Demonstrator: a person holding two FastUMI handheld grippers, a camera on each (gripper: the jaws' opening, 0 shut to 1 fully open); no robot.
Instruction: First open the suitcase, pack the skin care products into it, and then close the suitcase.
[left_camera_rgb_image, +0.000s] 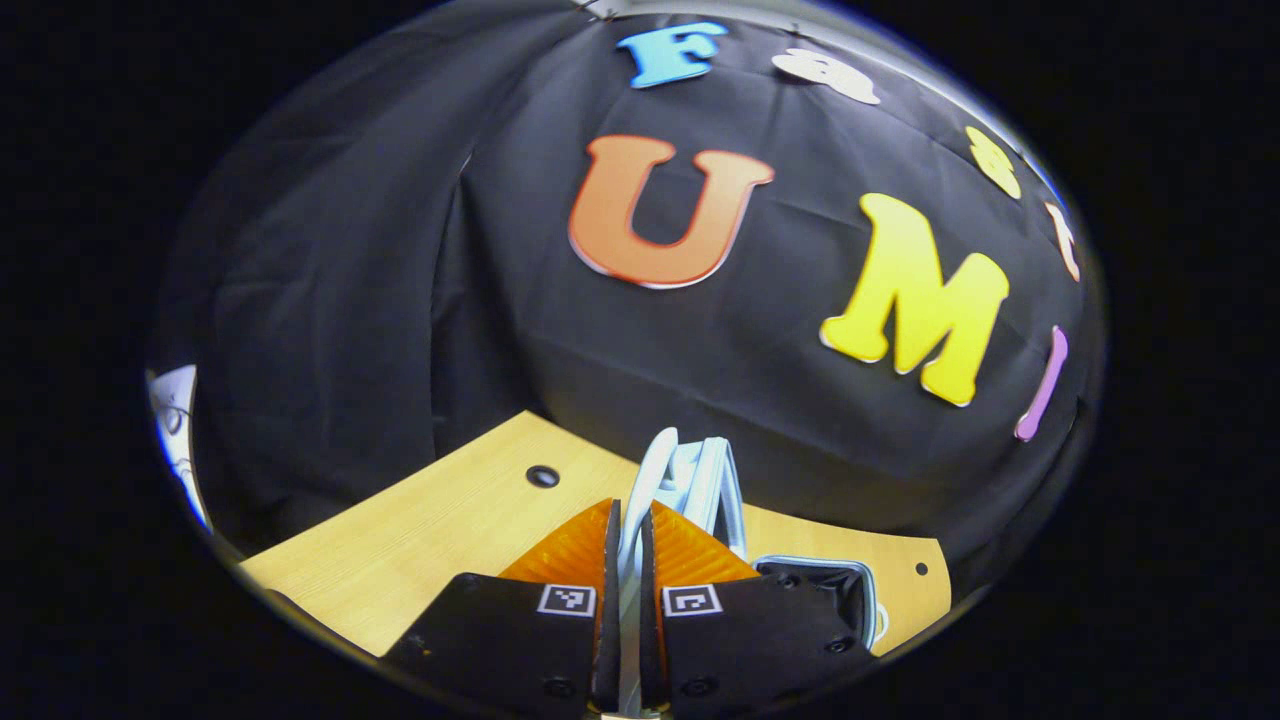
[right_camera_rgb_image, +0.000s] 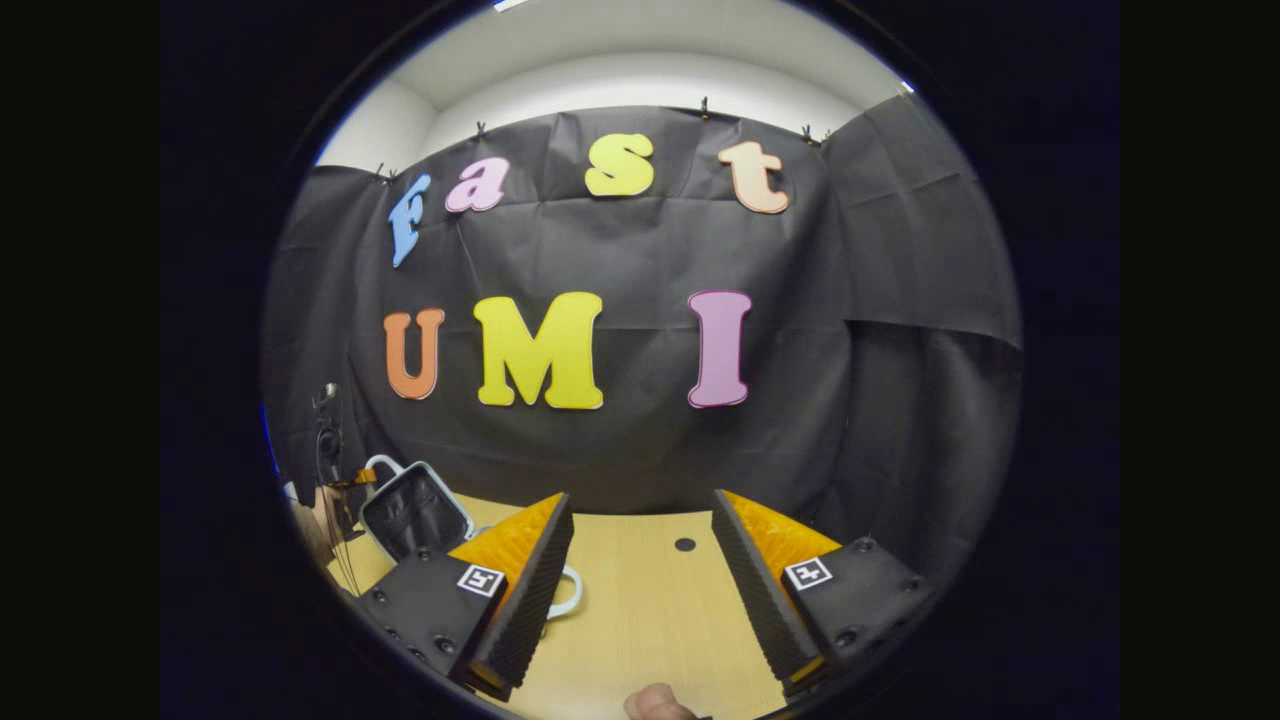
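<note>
A wooden table (right_camera_rgb_image: 650, 610) runs to the black booth wall. At its far left the suitcase (right_camera_rgb_image: 412, 512) stands open, lid raised. The left gripper (left_camera_rgb_image: 630, 545) is clenched on the lid's pale rim (left_camera_rgb_image: 665, 475). The right gripper (right_camera_rgb_image: 640, 560) hangs released above bare tabletop, well apart from the suitcase.

Suitcase (right_camera_rgb_image: 415, 512) lower part hidden behind right gripper's finger (right_camera_rgb_image: 520, 590); contents indiscernible.

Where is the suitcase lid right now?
In the left gripper view the suitcase lid stands raised over the wooden table, its rim pinched between the left gripper fingers.
</note>
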